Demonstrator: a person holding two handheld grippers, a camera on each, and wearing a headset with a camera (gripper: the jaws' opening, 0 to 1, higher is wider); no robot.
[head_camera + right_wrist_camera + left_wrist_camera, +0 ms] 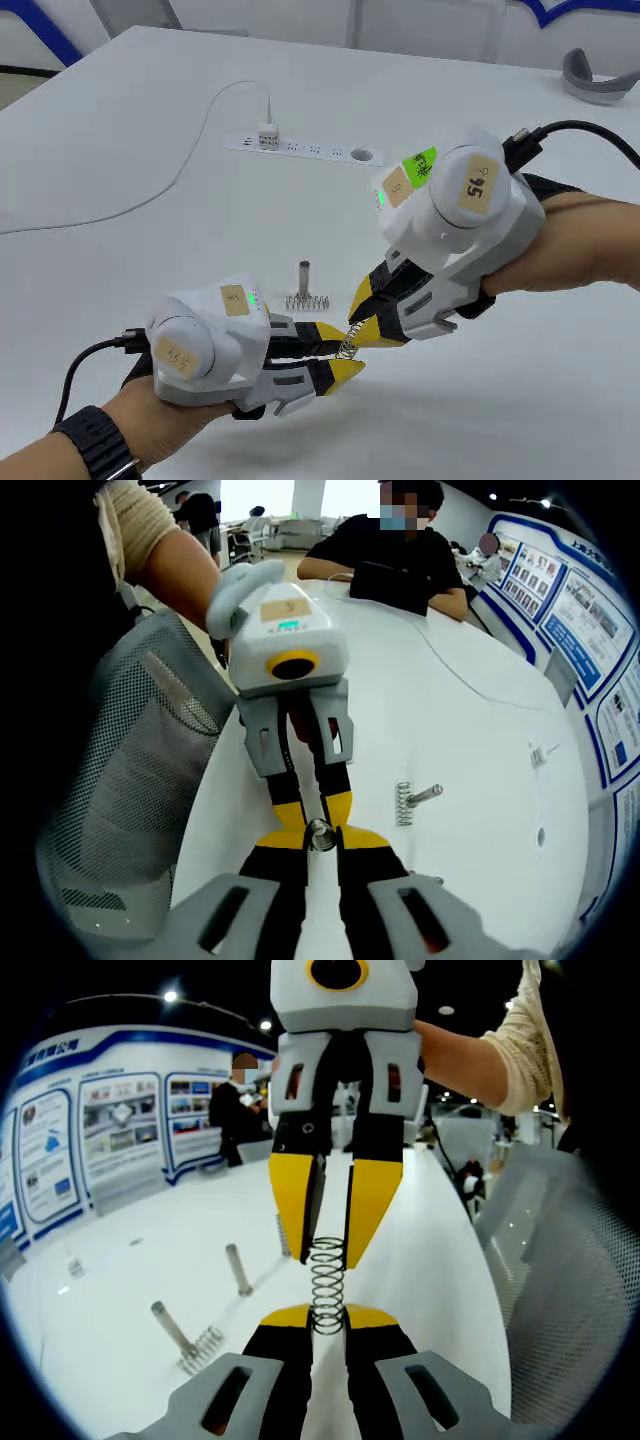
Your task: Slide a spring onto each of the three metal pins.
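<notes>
Step in hand: handover of a spring (327,1285), held in the air between both tools, above the surface (150,250). Left tool (327,1318) is narrow, pinching the spring's lower end. Right tool (328,1255) is narrow too, its tips on the upper end. Neither pin carries this spring yet. One pin (304,278) stands upright just beyond the tools, with a second spring (307,302) lying at its foot, not threaded. A second pin (238,1268) stands further back. Next move likely calls for one tool to let go. The other then lines the coil's open end over a pin top and slides it down, keeping the grip light so the coil doesn't buckle.
</notes>
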